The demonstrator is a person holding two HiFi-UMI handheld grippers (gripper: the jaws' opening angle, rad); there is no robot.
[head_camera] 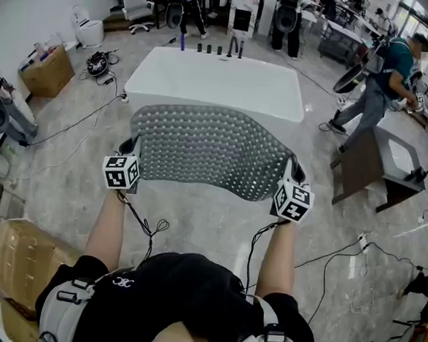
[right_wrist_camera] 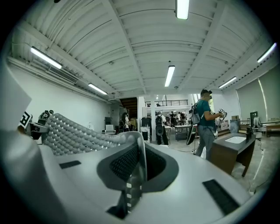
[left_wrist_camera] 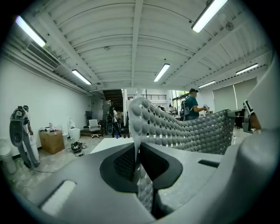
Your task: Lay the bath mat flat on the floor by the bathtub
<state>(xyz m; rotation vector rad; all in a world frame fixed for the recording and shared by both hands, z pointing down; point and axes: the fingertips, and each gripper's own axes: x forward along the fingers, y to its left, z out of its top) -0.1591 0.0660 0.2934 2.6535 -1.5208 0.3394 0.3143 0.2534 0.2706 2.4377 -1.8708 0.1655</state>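
Observation:
A grey bath mat [head_camera: 208, 150] covered in small bumps hangs stretched in the air between my two grippers, in front of the white bathtub [head_camera: 219, 83]. My left gripper [head_camera: 132, 154] is shut on the mat's near left corner. My right gripper [head_camera: 294, 176] is shut on the near right corner. In the left gripper view the mat [left_wrist_camera: 183, 129] rises from the jaws [left_wrist_camera: 138, 168] and sweeps to the right. From the right gripper view's jaws [right_wrist_camera: 141, 164] the mat [right_wrist_camera: 76, 133] runs off to the left.
Cables [head_camera: 71, 124] trail over the marble floor to the left. A cardboard box [head_camera: 47, 71] and a toilet [head_camera: 88, 30] stand at far left. A person [head_camera: 385, 80] walks at the right near a brown cabinet [head_camera: 379, 167]. Boxes [head_camera: 21, 259] lie at my near left.

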